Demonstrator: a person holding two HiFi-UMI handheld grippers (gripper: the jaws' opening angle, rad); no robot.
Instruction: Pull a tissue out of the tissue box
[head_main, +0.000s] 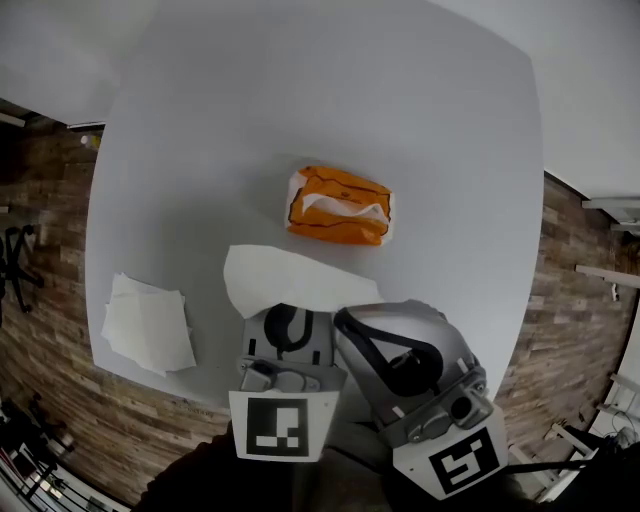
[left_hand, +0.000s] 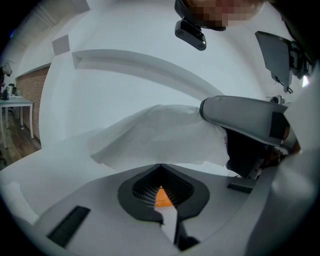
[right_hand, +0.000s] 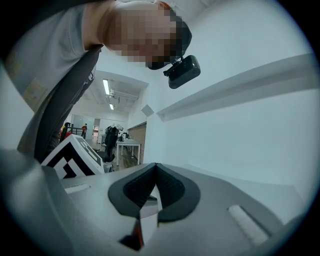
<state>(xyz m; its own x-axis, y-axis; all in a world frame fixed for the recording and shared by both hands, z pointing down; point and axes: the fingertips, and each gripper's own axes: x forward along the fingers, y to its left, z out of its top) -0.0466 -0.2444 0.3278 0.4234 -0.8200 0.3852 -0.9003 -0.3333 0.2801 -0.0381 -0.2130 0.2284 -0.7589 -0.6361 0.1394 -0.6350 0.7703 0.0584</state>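
Two grippers sit side by side at the near edge of the round white table (head_main: 200, 150), each with both fingers brought fully together. The right gripper (right_hand: 156, 167) has its ribbed black pads pressed tip to tip. From the left gripper view, a corner of the white tissue (left_hand: 155, 135) comes out of its smooth grey nose, so it has the sheet pinched. The left gripper (left_hand: 160, 167) also shows its pads meeting at a point, leaving only a narrow slit lower down. Through that slit a sliver of the orange tissue pack (left_hand: 162, 197) is visible. The tips lie right at the tissue's near edge, but I cannot tell whether they nip the sheet or only touch it.

The tissue is thin, soft and lightly creased. It spreads out in front of both grippers with a rounded, drooping far corner, and it is clear of the pack. The pack (head_main: 340, 207) is a soft, glossy, rectangular wrapper lying flat near the middle of the table, with crumpled white paper showing in its top slot. To the left, near the table edge, lies a loose stack of flat white tissues (head_main: 148, 325), its corners fanned out unevenly. Each gripper carries a black-and-white marker cube (head_main: 280, 425) at its back.
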